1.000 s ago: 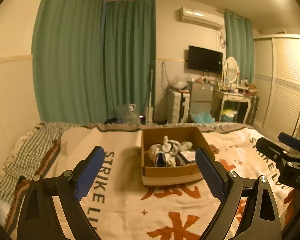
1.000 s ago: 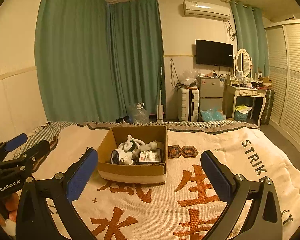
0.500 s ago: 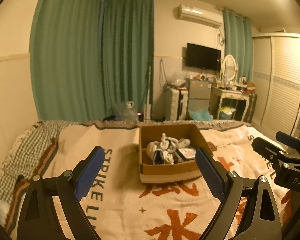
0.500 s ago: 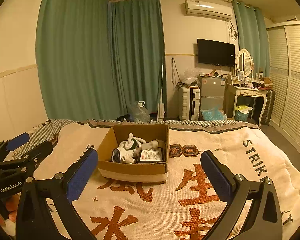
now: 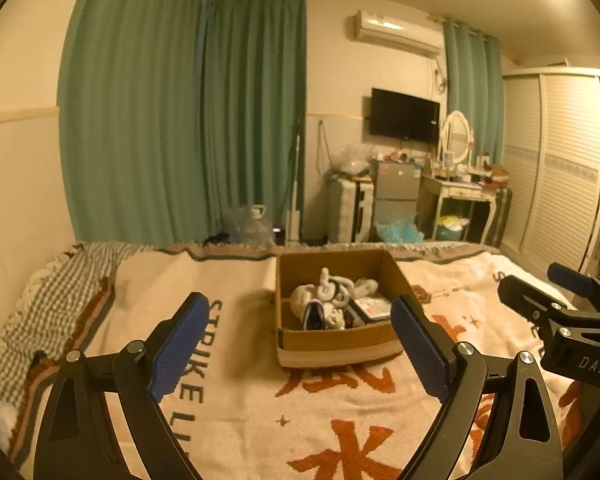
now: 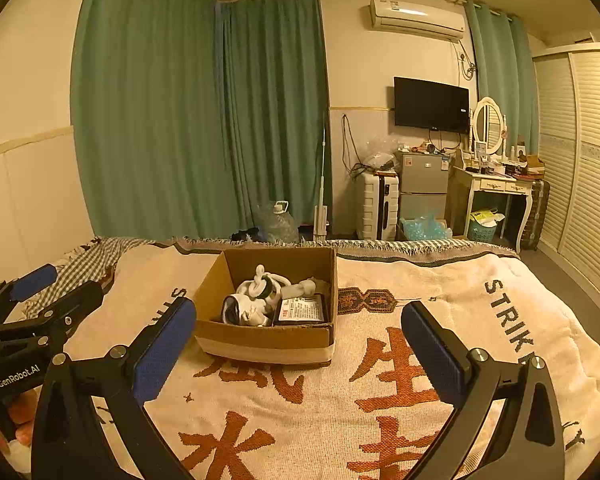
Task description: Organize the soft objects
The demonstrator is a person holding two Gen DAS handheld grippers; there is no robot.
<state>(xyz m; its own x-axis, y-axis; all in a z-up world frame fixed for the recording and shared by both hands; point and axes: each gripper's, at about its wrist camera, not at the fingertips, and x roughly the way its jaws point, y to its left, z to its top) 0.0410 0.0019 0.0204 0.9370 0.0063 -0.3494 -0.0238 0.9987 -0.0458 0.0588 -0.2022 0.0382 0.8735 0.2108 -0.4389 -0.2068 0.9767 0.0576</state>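
Left fingers: my left gripper (image 5: 300, 344) stands wide open, blue pads (image 5: 180, 344) holding nothing, touching nothing.
Right fingers: my right gripper (image 6: 300, 356) is spread just as wide, blue pads (image 6: 432, 352) bare.
Box: open brown cardboard box (image 6: 260, 340) sits on the cream blanket with orange characters (image 6: 380, 380), ahead of both grippers, apart from them.
Soft objects: white and dark bundled socks (image 6: 252, 300) lie inside the box, beside a flat printed packet (image 6: 302, 309).

Wrist views, shared box (image 5: 340, 340)
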